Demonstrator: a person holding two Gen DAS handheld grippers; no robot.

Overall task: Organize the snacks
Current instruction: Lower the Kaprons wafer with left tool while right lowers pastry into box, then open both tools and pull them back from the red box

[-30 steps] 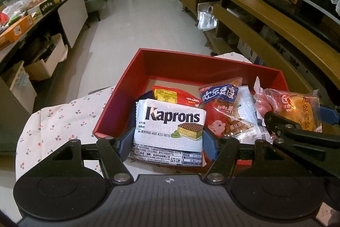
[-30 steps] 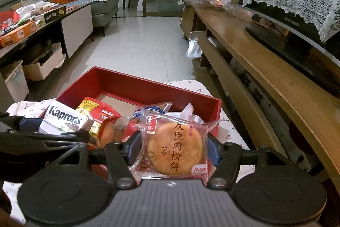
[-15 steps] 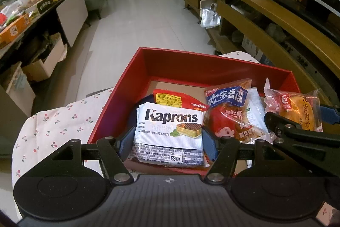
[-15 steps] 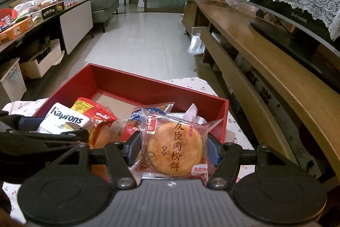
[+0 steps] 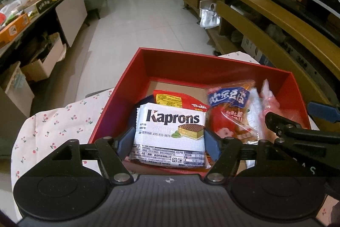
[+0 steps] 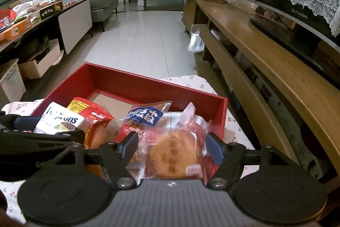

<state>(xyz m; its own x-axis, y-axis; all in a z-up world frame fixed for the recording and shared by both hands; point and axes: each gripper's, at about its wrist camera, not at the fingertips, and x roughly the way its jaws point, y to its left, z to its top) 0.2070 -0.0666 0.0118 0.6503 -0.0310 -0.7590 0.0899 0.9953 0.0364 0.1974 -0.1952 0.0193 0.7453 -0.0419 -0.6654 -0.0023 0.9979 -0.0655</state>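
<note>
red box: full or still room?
Part full. The red cardboard box has wrapped snacks piled at its near end, while bare brown floor shows at the far end.

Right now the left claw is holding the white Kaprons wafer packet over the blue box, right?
Almost. The box is red, not blue, as the left wrist view shows. The left claw does hold the white Kaprons wafer packet over it, with a blue finger pad pressed against each side of the packet.
</note>
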